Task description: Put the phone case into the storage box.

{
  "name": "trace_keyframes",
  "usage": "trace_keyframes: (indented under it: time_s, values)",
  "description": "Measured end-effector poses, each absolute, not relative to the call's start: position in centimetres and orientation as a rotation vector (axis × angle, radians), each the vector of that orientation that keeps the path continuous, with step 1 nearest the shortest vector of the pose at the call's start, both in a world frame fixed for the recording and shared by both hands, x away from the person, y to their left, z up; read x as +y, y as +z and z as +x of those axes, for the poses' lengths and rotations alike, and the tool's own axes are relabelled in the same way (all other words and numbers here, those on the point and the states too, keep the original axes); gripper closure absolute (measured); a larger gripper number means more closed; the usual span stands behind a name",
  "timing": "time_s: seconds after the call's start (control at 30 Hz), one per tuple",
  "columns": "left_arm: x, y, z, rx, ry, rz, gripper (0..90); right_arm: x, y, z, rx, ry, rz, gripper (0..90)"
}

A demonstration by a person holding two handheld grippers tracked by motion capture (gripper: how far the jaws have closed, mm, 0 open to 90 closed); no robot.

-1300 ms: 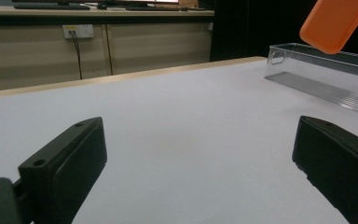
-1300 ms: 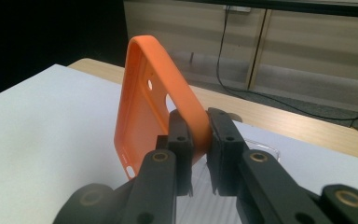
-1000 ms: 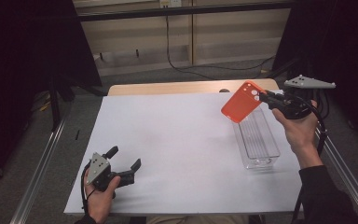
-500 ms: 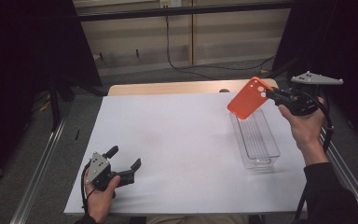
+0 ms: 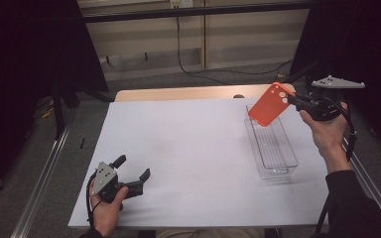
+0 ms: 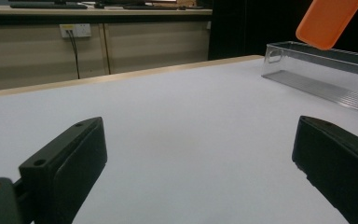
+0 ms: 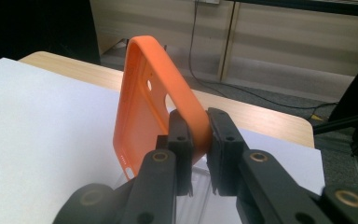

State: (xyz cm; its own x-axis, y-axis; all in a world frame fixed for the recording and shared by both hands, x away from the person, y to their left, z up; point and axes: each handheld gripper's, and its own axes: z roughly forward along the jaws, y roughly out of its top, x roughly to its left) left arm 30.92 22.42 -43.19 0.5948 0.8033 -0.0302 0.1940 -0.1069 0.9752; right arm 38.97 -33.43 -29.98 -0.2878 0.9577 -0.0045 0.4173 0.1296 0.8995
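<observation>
The right gripper (image 5: 293, 100) is pinching the orange phone case (image 5: 268, 104) by one edge, holding it tilted above the clear tray's (image 5: 283, 168) far end, probably to free both. The left gripper (image 5: 131, 173) is resting spread wide and empty on the white table (image 5: 188, 148), likely waiting.

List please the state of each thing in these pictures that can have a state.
Orange phone case: held in the air, tilted, above the far end of the tray.
Clear tray: empty, flat on the table.
Right gripper: shut on the case edge.
Left gripper: open, fingers apart, holding nothing, low over the table.

Beige wall panels (image 5: 238, 44); grey floor (image 5: 34, 148).
</observation>
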Motion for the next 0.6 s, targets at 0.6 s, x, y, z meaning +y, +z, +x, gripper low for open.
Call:
trace_keyframes:
  time_s: [0.6]
  values:
    - [22.4, -43.2, 30.9, 0.843, 0.635, 1.631, 3.0, -34.1, -31.1, 40.4, 1.814, 1.034, 1.341, 80.7]
